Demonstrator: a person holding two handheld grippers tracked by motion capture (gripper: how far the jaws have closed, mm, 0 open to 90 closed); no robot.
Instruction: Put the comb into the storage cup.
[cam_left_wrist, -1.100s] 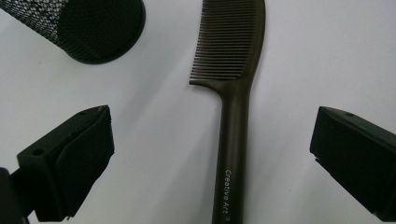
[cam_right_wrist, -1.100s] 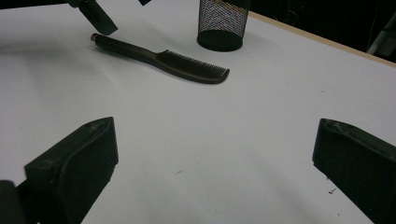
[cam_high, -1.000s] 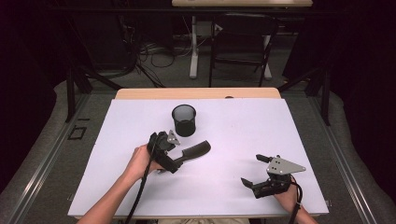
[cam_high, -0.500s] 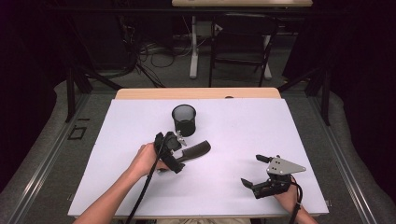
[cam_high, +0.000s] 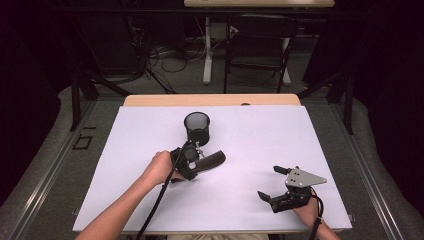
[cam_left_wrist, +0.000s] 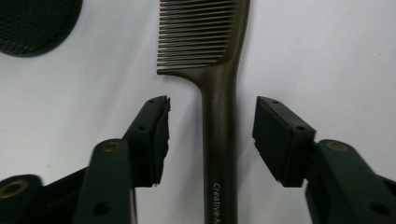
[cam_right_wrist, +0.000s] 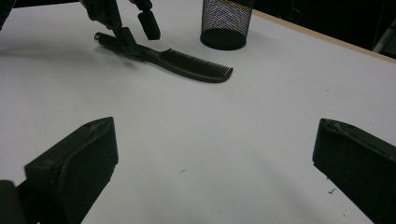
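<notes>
- Two black two-jaw grippers work over the broad white table (cam_high: 150, 200). The left gripper (cam_left_wrist: 211, 135) stands with its jaws apart on either side of the handle of the long dark brown plastic comb (cam_left_wrist: 219, 140), neither pad touching it. The right gripper (cam_right_wrist: 212, 172) rests near the table's front right, jaws spread wide and holding nothing, well apart from the comb.
- Judging by that straddle, the step in hand is grasping the comb. To do it well, lower until the pads flank the handle's sides, centre them so both meet it together, then squeeze squarely across the narrow shaft, just behind the teeth, so it does not twist or skid on the smooth surface.
- Behind the comb stands the black wire-mesh cylindrical cup (cam_high: 197, 127), upright and open-topped, near the toothed end but apart from it; perhaps the comb's destination, though that is a guess.
- Lying flat on the table left of centre, the comb has fine, close-set teeth along one edge, a slim rounded handle, and small pale lettering near its butt.
</notes>
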